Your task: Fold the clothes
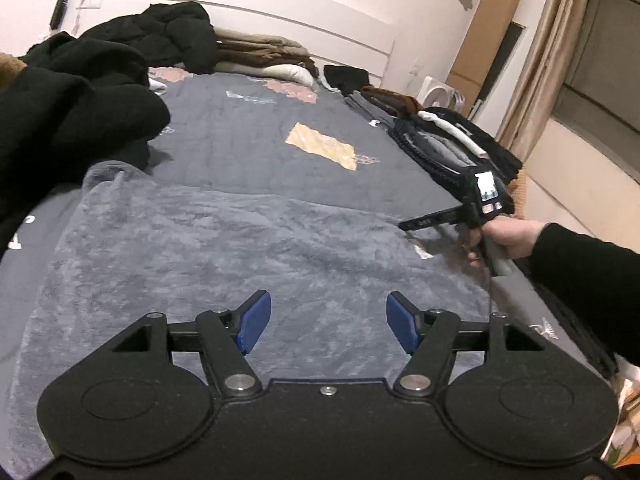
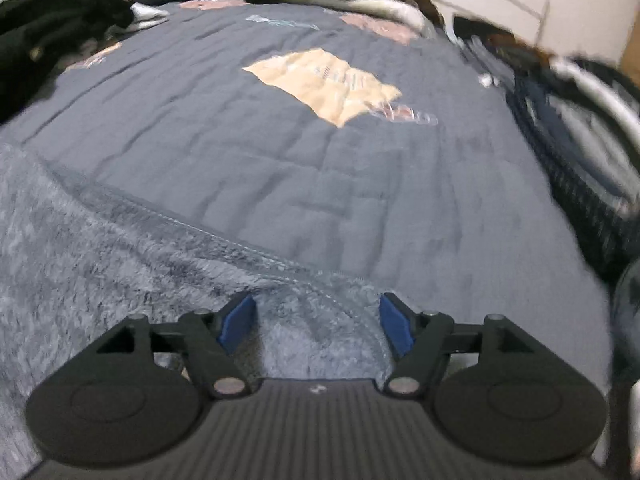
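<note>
Both tongs open, left tongs [image 1: 329,322] and right tongs [image 2: 316,322], gripping nothing. Risk: grey fleece garment [image 1: 240,248] beneath, released unevenly, bunching crooked.

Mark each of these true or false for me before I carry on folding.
1. The grey fleece garment lies spread on the bed. True.
2. The left gripper is clamped on the fleece. False: its jaws stand open with nothing pinched between them.
3. The right gripper has its jaws open over the fleece's stitched edge. True.
4. The black clothes pile sits on the bed's right side. False: it is on the left in the left wrist view.
5. A beige patch shows on the bedspread. True.
</note>
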Demonstrator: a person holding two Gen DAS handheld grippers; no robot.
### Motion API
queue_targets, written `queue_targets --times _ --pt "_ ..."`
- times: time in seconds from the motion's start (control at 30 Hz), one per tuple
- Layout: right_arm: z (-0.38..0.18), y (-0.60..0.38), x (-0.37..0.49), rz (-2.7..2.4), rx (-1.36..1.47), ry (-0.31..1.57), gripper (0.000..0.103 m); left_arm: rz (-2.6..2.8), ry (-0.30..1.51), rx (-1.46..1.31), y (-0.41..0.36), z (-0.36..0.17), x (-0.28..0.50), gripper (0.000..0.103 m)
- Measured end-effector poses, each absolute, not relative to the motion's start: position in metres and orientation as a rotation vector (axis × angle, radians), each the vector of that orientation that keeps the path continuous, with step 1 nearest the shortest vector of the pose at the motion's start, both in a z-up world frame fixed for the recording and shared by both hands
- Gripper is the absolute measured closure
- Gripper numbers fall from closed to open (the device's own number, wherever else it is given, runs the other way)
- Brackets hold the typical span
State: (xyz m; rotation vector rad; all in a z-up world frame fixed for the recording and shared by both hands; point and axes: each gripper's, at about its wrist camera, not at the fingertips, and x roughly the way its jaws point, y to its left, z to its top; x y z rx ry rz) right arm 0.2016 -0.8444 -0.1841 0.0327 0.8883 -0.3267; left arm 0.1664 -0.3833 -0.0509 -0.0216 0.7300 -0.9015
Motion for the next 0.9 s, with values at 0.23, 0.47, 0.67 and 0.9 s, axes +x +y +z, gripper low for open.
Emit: queue_targets --times 0.23,0.47,0.67,0.9 --pt "-0.174 -0.848 0.199 -0.336 0.078 0.848 0.101 -0.912 0.733 -0.039 -0.385 -0.051 0.164 0.039" --pt "-0.142 -0.857 0.198 -0.443 0.019 0.736 0.102 -0.918 0.714 -0.052 -0.381 -0.046 0.164 0.039" --pt "-0.171 -0.857 0.215 -0.488 -0.001 0.804 0.098 -0.92 0.707 -0.059 -0.379 -0.045 0.164 0.039" --pt "-0.156 -0.847 0.193 -0.559 0.047 0.756 0.06 -0.923 0.68 -0.054 -0.38 -0.036 0.159 0.034"
